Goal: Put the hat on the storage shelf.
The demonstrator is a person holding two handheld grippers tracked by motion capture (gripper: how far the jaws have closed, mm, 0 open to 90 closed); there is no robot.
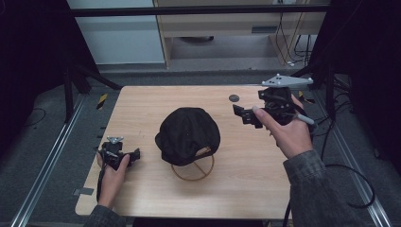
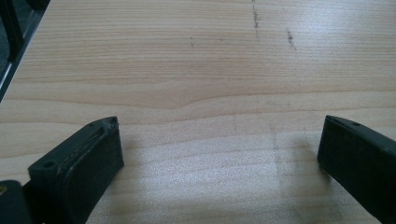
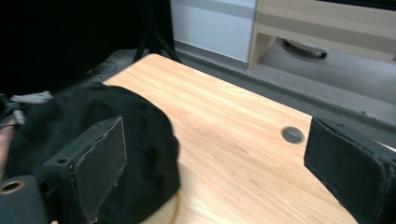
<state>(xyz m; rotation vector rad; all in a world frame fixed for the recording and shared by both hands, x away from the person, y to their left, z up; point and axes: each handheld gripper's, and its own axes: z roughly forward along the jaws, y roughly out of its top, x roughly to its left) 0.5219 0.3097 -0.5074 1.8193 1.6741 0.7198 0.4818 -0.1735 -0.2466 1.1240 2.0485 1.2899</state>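
Both grippers stood with their jaws wide apart and nothing between them. From the high view, the left gripper (image 1: 136,155) sat low at about eight o'clock on the wooden table (image 1: 142,109), held in the person's left hand (image 1: 113,177), jaws pointing toward the middle. Its own view showed only bare wood grain with a few faint dark scuffs between the two black pads, which hovered close over the tabletop (image 2: 196,70); whether they touched it could not be told.

At the table's centre lay a black cap (image 1: 188,133), dome up, resting on a thin tan ring (image 1: 195,171) that peeked out at its six o'clock edge. A small dark round disc (image 1: 233,98) sat at roughly one o'clock, well apart from the cap.

Raised above the table at about two o'clock, the right gripper (image 1: 242,115) was held in the right hand (image 1: 288,132), a grey three-cornered plate on top, jaws aimed toward the cap. In the right gripper view the cap (image 3: 144,135) lay behind the left-hand pad and the disc (image 3: 292,134) just beside the right-hand pad, with open wood between
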